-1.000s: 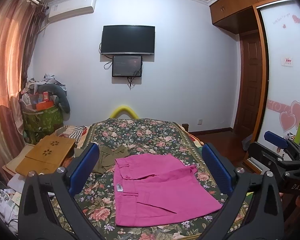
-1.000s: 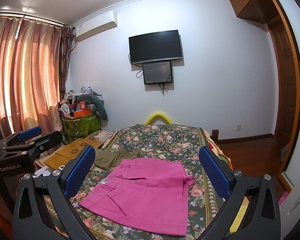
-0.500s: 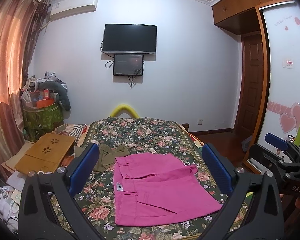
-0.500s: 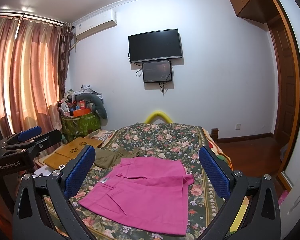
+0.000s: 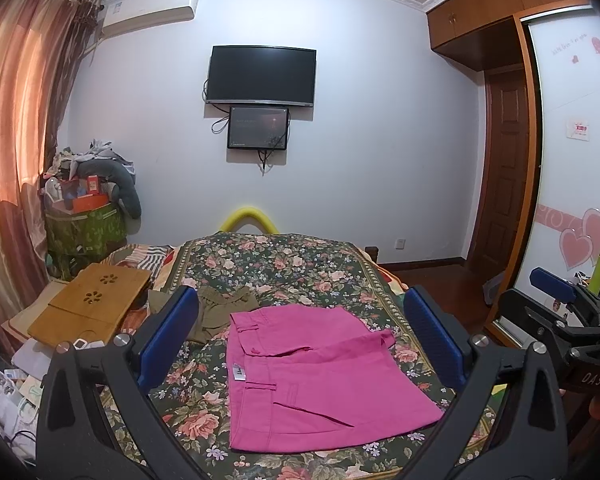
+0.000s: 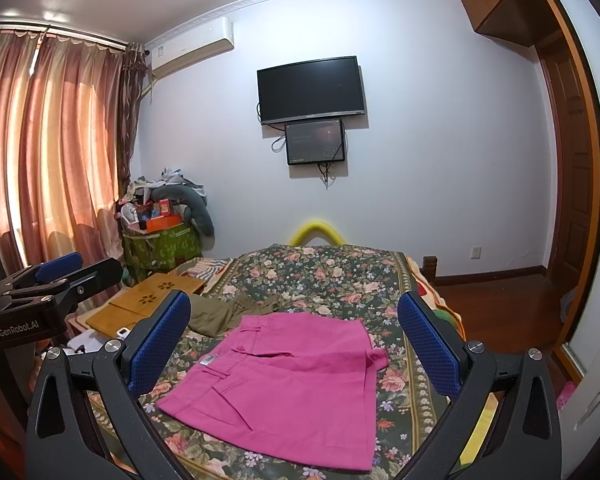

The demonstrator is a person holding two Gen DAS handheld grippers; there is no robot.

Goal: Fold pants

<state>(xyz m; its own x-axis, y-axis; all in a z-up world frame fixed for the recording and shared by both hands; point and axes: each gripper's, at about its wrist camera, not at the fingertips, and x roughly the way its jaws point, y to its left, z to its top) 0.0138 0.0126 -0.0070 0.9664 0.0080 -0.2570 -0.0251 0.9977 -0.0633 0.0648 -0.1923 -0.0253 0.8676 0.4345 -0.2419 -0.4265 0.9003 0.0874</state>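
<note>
Nothing on the bed has moved over the last second; only our two viewpoints drift a little, the wall television sitting slightly lower in the left view than it did and slightly higher in the right. We hold the left gripper [image 5: 298, 336] and the right gripper [image 6: 294, 340] raised above the near end of the bed, both with jaws spread wide and nothing between the blue pads. The pink pants [image 5: 312, 368] lie on the floral bedspread [image 5: 284, 264], already doubled into a compact, roughly square shape with the waistband and a small label toward the left. An olive garment [image 5: 220, 312] lies crumpled just beyond their far left corner, touching or nearly so. A wooden lap tray [image 5: 92, 304] rests off to the left. With both tools clear of the cloth and the pants lying flat and untouched, we judge the folding either finished or paused before one last fold.
</note>
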